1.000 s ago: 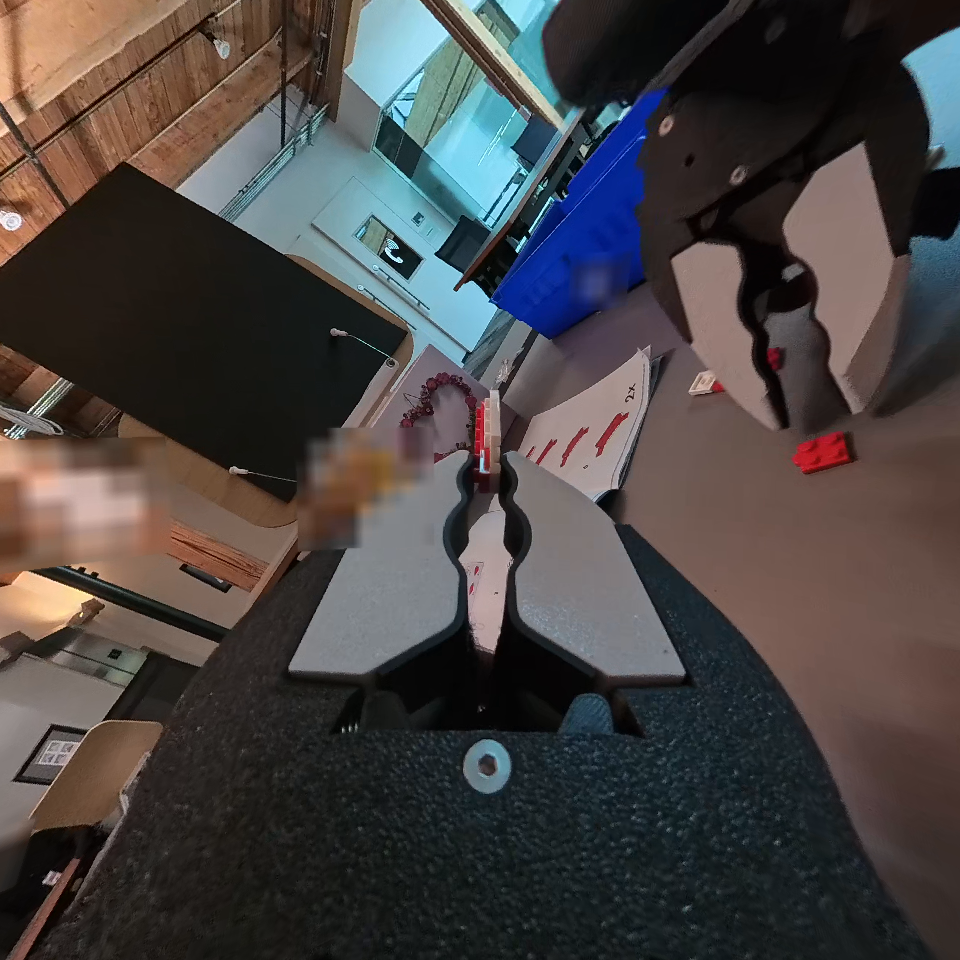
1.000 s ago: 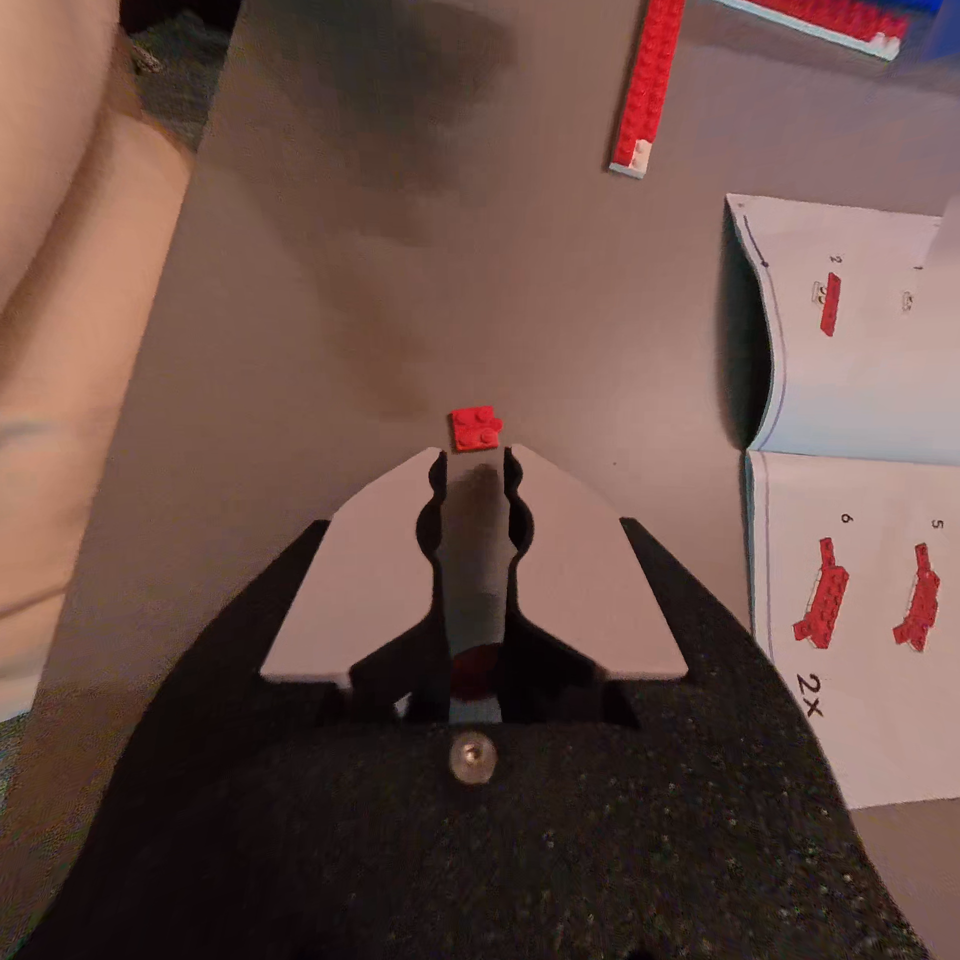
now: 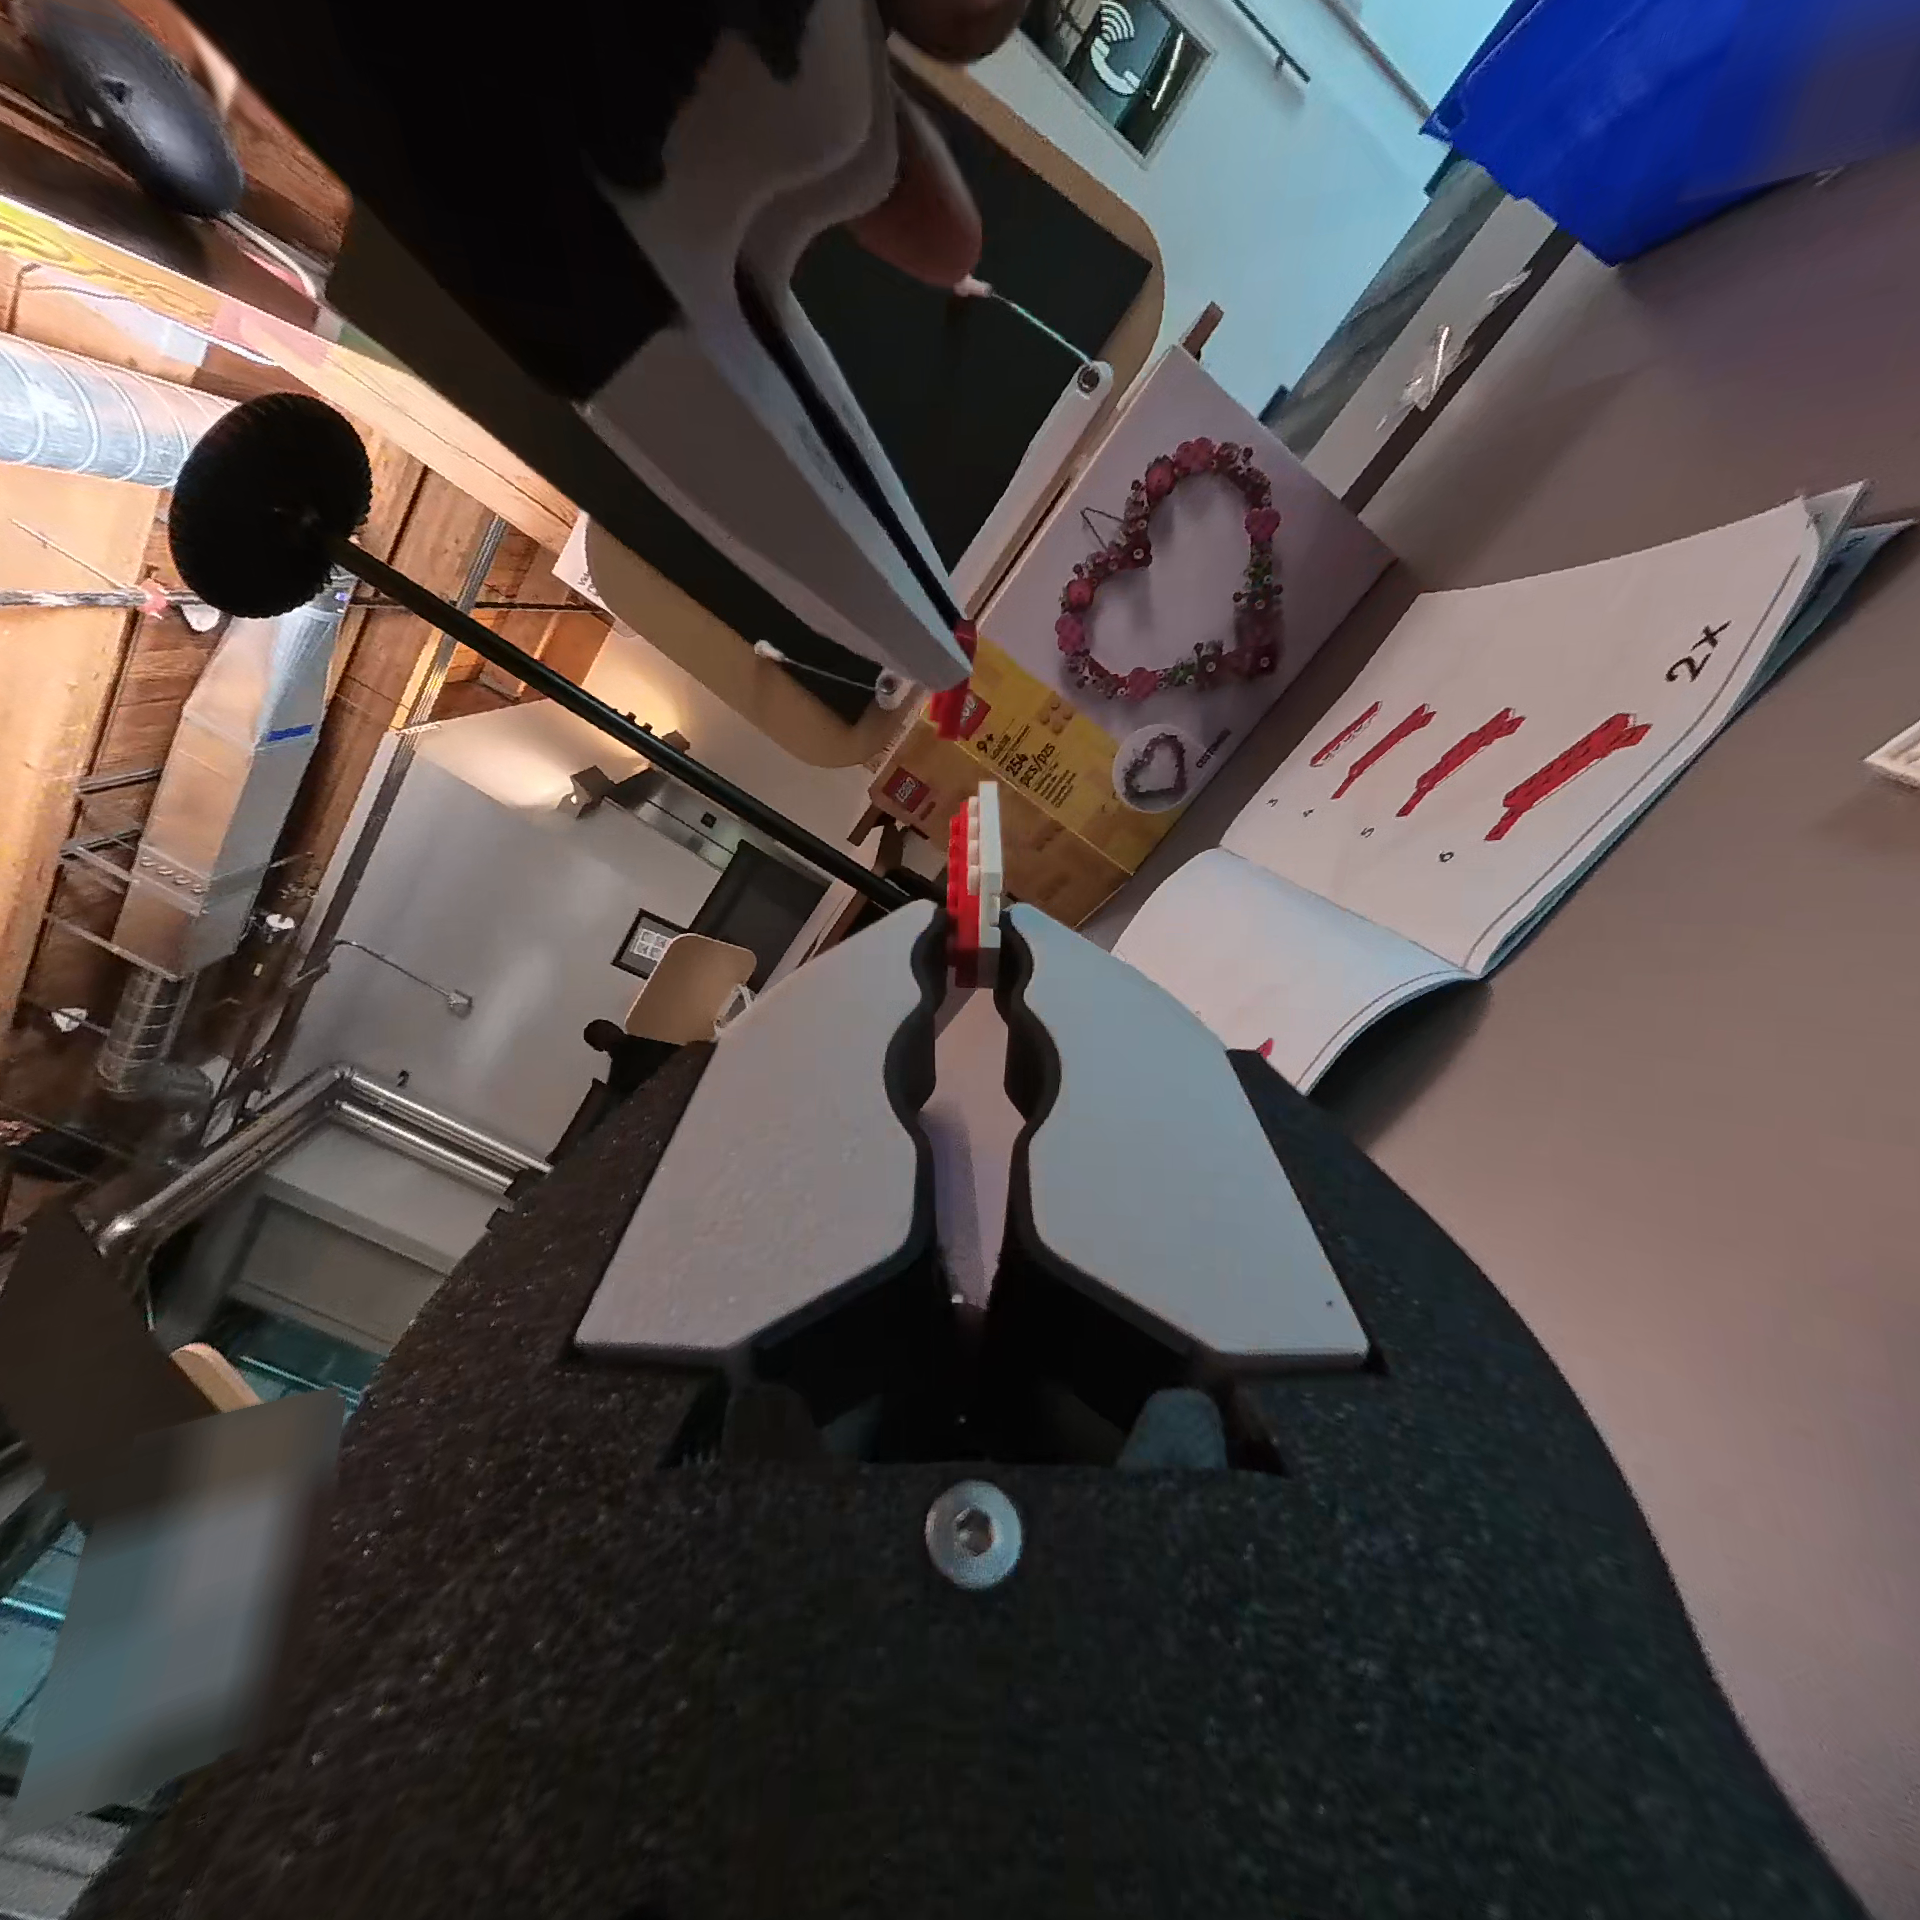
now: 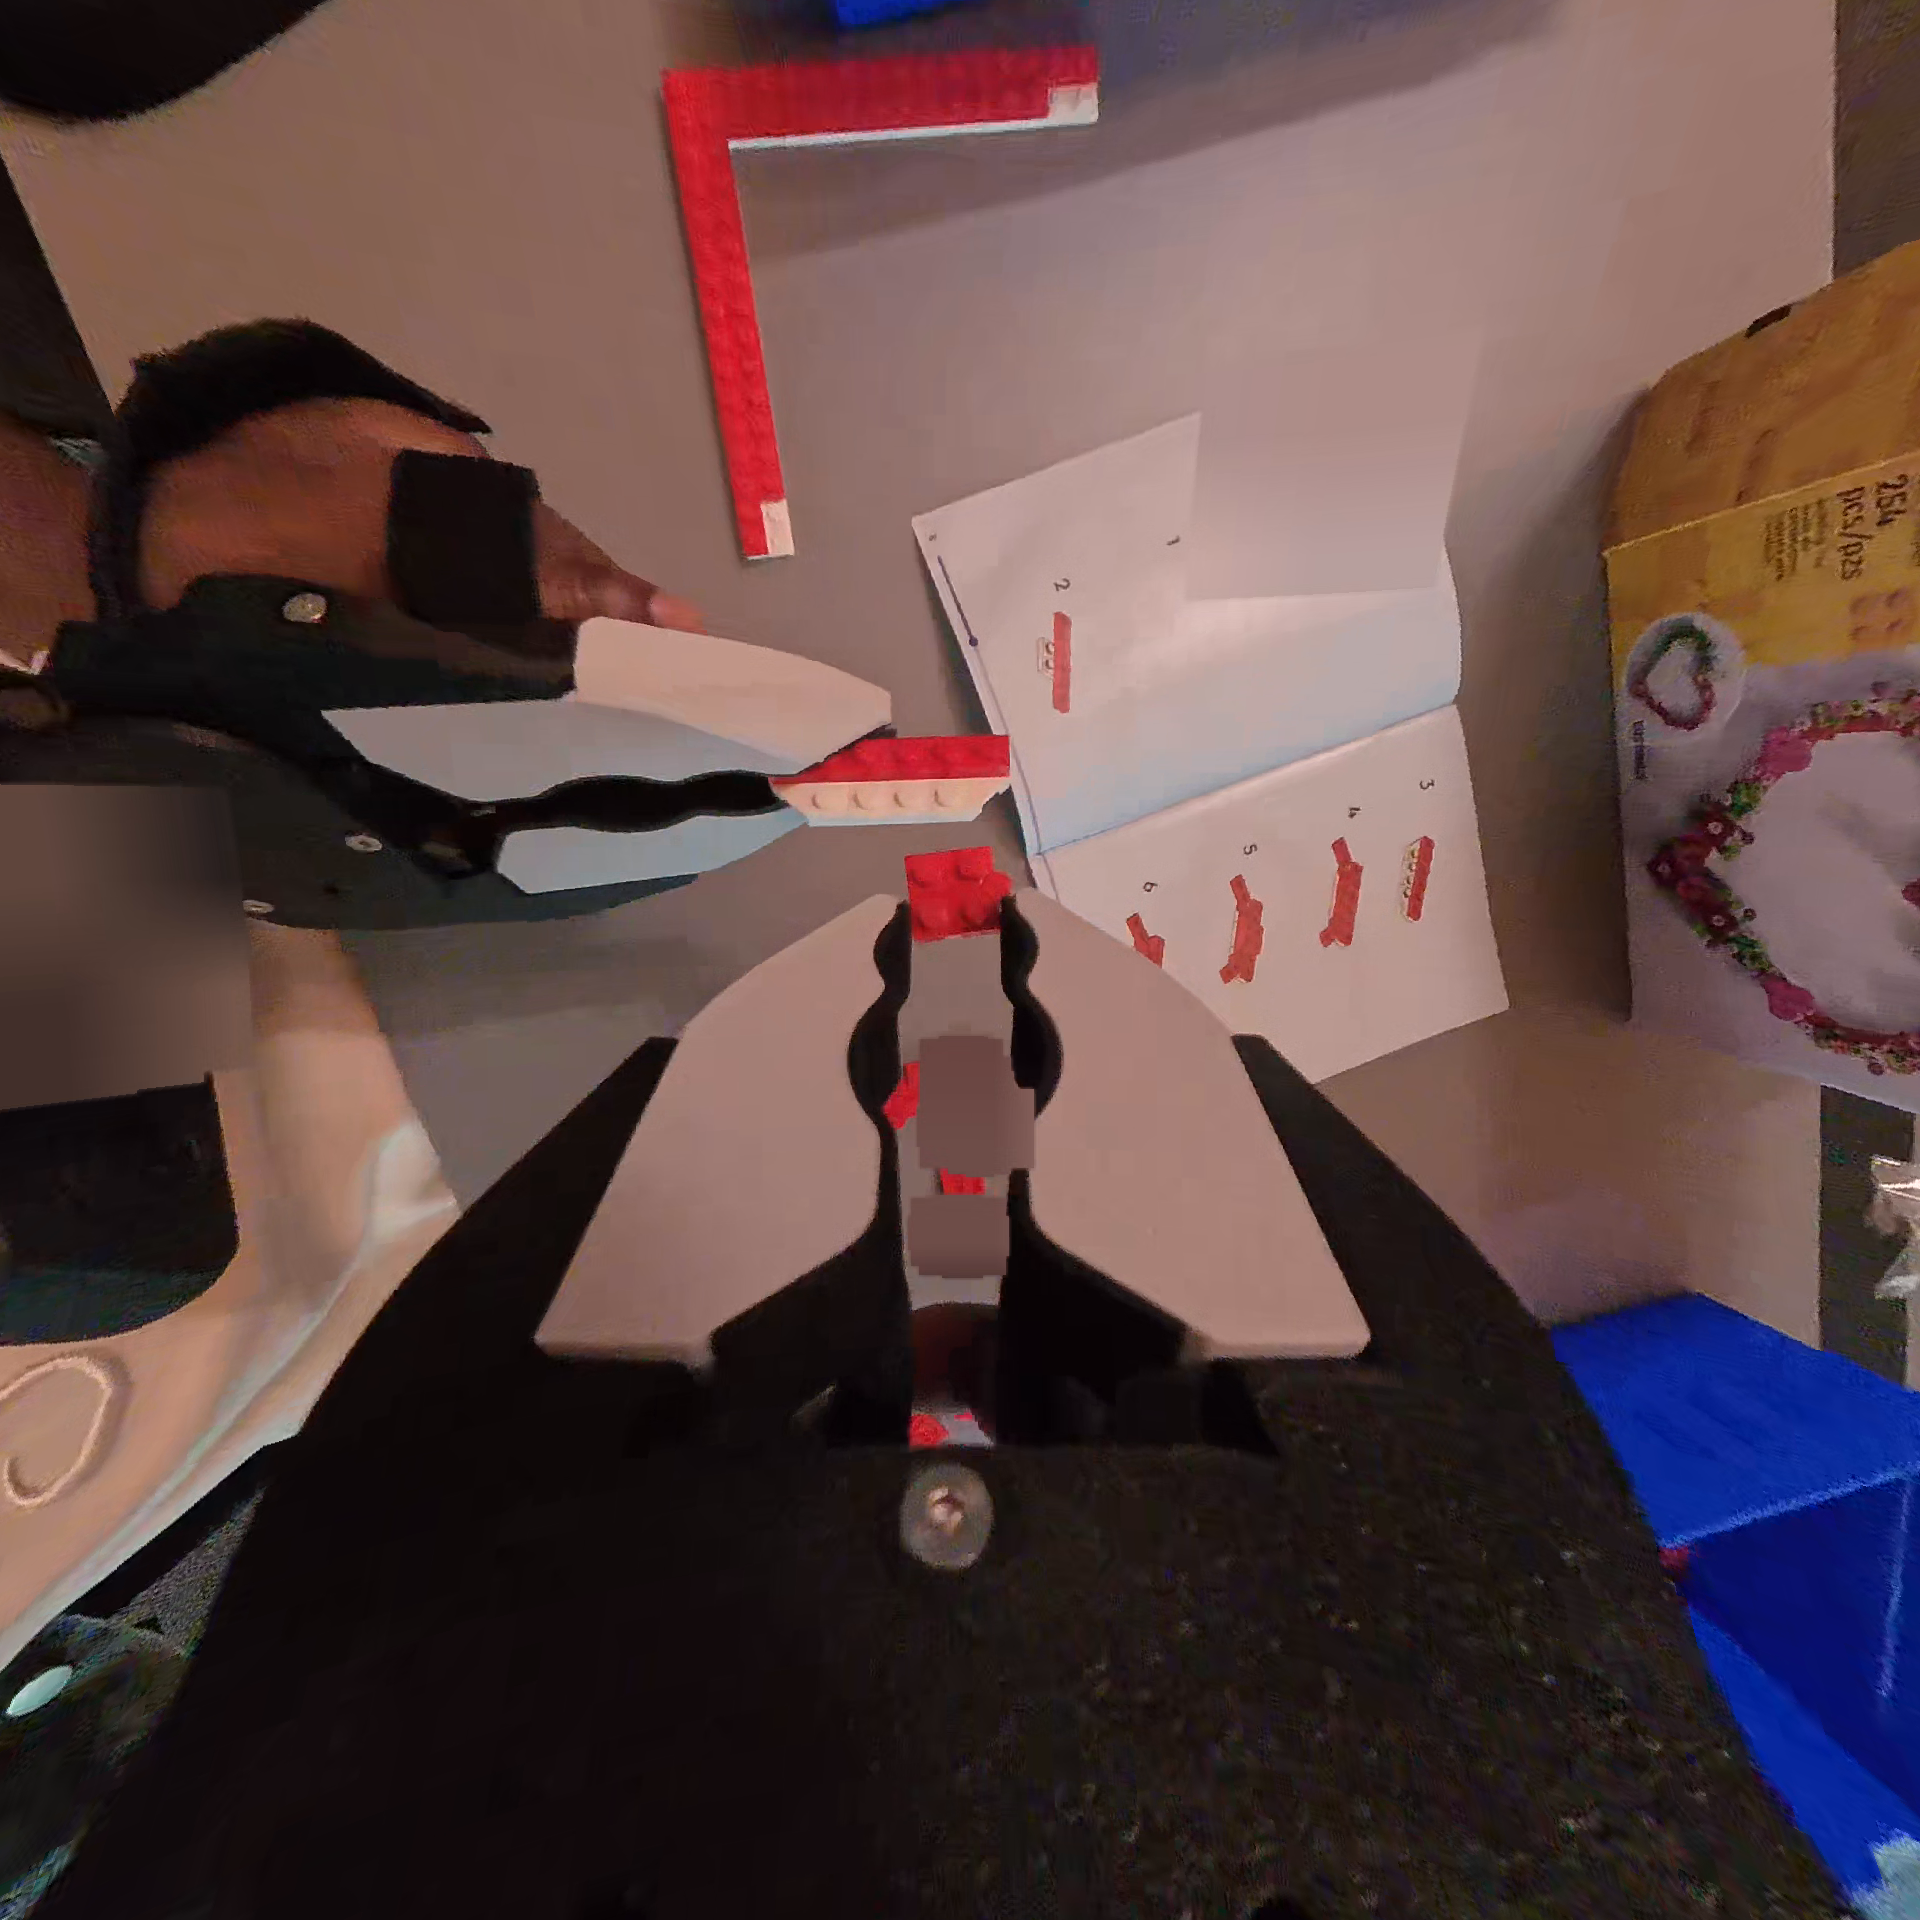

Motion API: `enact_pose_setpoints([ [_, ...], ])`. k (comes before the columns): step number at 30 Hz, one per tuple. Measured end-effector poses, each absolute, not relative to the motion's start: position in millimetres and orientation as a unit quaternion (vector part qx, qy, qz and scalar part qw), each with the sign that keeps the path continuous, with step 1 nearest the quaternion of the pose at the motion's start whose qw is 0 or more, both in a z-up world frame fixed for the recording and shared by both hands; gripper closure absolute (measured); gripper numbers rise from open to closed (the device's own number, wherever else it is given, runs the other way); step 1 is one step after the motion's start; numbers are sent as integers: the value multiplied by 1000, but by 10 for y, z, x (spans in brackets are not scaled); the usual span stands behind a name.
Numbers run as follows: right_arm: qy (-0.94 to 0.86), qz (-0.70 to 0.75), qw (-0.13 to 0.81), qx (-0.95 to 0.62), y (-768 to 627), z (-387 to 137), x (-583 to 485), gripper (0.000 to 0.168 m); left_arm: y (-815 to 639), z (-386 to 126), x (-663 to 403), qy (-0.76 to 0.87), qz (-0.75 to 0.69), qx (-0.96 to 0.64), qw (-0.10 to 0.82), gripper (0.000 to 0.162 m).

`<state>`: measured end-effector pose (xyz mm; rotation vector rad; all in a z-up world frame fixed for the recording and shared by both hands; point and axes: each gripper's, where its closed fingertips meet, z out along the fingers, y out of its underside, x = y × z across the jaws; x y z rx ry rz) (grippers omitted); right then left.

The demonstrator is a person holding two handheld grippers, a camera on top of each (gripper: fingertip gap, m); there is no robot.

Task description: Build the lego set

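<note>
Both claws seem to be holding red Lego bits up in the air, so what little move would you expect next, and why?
Probably a short push of the right gripper forward, to bring its small red plate against the red-and-white assembly pinched in the left gripper. In the right wrist view the two pieces sit close together but apart, both off the table, so joining them looks like the natural step.

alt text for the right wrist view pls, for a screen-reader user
The right claw grips a small red plate just below a red-and-white lego piece held by the left claw, over a grey table. Beyond lie an L-shaped red assembly, an open instruction booklet and the set's box.
</note>
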<state>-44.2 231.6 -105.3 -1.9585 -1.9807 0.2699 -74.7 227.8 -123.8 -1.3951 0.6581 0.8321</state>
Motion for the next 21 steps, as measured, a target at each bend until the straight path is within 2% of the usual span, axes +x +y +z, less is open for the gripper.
enact_pose_setpoints([
  [21,-705,36,159,-690,2217,-1134,-616,152,2236,-1224,-794,280,377,-603,645,154],
])
